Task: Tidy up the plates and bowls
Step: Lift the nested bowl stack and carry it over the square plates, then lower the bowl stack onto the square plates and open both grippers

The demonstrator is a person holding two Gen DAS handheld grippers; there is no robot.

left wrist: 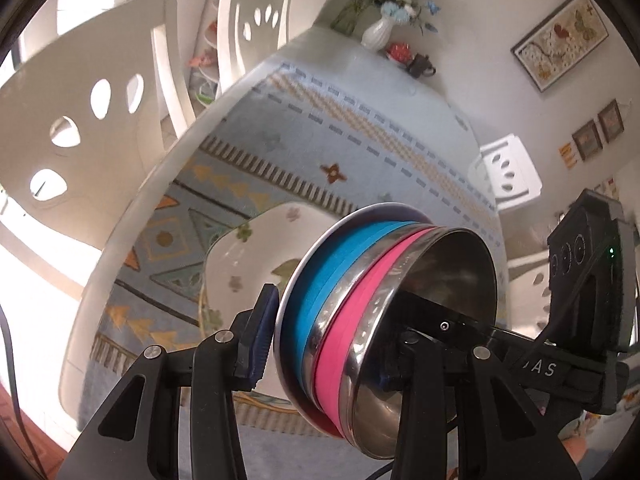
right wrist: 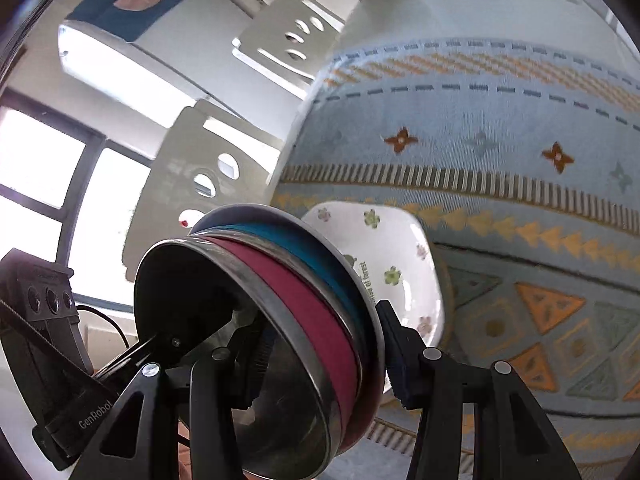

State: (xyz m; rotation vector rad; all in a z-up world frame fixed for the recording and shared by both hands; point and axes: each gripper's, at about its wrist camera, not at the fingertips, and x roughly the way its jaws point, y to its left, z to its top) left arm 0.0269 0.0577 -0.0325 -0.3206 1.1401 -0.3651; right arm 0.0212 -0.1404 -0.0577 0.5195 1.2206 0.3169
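A nested stack of steel bowls [left wrist: 400, 280], one with a blue band [left wrist: 332, 276] and one with a pink band [left wrist: 352, 320], hangs tipped on its side above the table. My left gripper [left wrist: 324, 356] is shut on the stack's rim, one pad under the base and one finger inside the bowl. My right gripper [right wrist: 324, 356] is shut on the opposite rim of the same stack [right wrist: 304, 304]. Its housing [left wrist: 584, 272] shows at the right of the left wrist view. Below the bowls a white square plate with flower prints [left wrist: 248, 256] [right wrist: 392, 256] lies on the cloth.
The table wears a light blue patterned cloth [left wrist: 320, 128] [right wrist: 500, 120]. White chairs [left wrist: 80, 128] [right wrist: 208, 184] stand along its edge, another chair [left wrist: 508, 172] on the far side. A white vase of flowers [left wrist: 378, 32], a red item and a dark cup [left wrist: 420, 66] sit at the far end.
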